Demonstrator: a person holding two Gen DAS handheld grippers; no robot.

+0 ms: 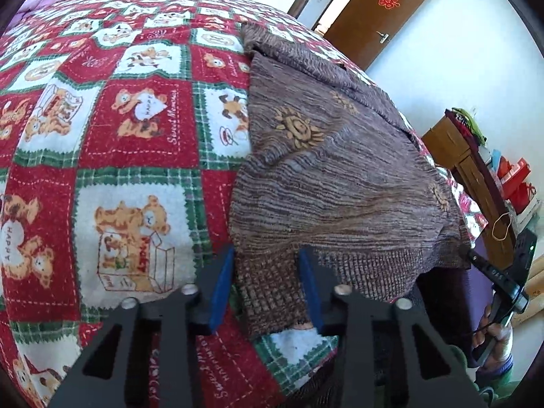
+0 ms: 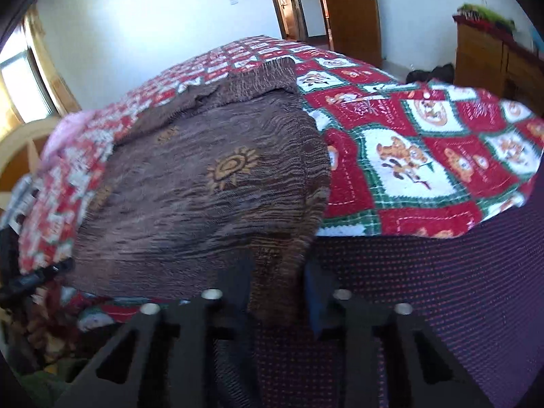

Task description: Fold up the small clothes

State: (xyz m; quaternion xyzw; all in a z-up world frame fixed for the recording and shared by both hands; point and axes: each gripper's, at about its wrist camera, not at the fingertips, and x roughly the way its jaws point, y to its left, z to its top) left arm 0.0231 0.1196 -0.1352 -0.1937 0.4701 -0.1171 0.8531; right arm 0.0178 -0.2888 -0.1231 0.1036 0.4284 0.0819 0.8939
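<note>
While spread over the quilt (image 1: 136, 176), brown sweater (image 1: 333, 176) hem sits between both half-open grippers, left (image 1: 267, 284) and right (image 2: 278, 289); gripped or not, can't tell.

A bed (image 1: 102, 129) under a teddy-bear quilt carries a brown knit garment (image 1: 340, 170), perhaps a sweater.

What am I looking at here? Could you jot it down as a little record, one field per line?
Place: a bedroom, with a wooden door behind
Surface: bed under a red, green and white teddy-bear quilt
Garment: brown knitted sweater with sunflower motifs, lying flat on the quilt
Left tongs: open, fingers either side of the sweater's near ribbed hem
Right tongs: open, at the hem's other corner, which hangs over the bed edge
Fold: the body still lies spread out
Nearby: wooden cabinet by the wall
</note>
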